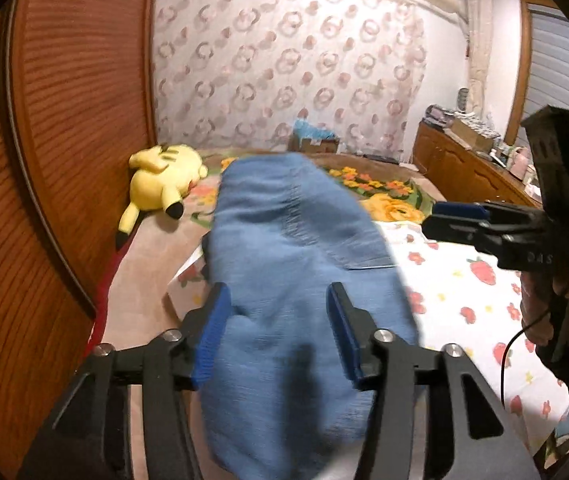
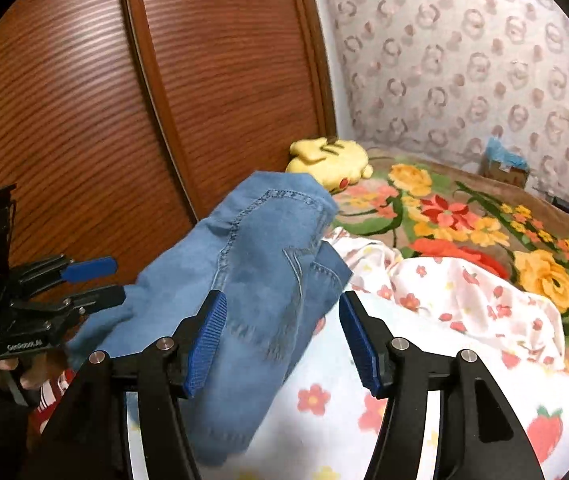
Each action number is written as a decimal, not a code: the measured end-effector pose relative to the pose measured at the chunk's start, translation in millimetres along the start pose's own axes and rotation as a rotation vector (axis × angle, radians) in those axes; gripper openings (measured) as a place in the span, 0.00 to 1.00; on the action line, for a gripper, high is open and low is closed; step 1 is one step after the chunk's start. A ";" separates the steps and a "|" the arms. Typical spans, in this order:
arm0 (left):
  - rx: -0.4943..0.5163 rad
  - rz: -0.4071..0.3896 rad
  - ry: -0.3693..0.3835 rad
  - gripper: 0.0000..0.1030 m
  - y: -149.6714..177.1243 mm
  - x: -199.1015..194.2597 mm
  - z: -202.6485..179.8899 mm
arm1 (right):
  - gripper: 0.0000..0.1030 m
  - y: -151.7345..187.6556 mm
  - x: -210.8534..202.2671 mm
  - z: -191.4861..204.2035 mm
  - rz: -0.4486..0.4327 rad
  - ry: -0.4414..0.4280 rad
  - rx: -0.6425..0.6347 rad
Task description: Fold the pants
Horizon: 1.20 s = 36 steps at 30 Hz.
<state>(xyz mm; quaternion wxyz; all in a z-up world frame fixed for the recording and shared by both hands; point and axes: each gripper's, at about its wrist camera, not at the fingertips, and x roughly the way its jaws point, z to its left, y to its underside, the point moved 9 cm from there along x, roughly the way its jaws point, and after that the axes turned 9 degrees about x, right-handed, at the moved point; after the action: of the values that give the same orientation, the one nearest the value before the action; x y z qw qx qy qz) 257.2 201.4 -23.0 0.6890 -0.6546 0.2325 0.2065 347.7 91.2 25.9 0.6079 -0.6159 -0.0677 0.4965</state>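
Two hand-held grippers, left and right, stood wide apart, gripping nothing. Pants: blue denim, bunched between the jaws over the bed. Risk: loose cloth could slump unevenly, spoiling the fold.

Left claw and right claw gape open.

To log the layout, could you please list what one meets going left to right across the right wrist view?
Left gripper → jeans → plush toy → floral blanket → cardboard box.
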 end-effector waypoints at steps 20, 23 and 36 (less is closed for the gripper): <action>0.104 -0.210 0.075 0.85 -19.6 -89.4 -160.3 | 0.68 100.8 -218.5 6.1 -0.287 0.246 0.044; 0.123 -0.204 0.059 0.85 -13.9 -97.6 -174.7 | 0.68 117.5 -234.8 15.9 -0.308 0.268 0.056; 0.120 -0.198 0.018 0.85 15.5 -127.9 -199.3 | 0.69 173.5 -263.9 58.0 -0.369 0.356 0.098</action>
<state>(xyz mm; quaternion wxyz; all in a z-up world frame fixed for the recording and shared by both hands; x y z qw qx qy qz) 134.9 5.9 33.1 0.7420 -0.6337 0.1846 0.1172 85.8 -94.3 37.4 0.7198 -0.6404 -0.0468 0.2638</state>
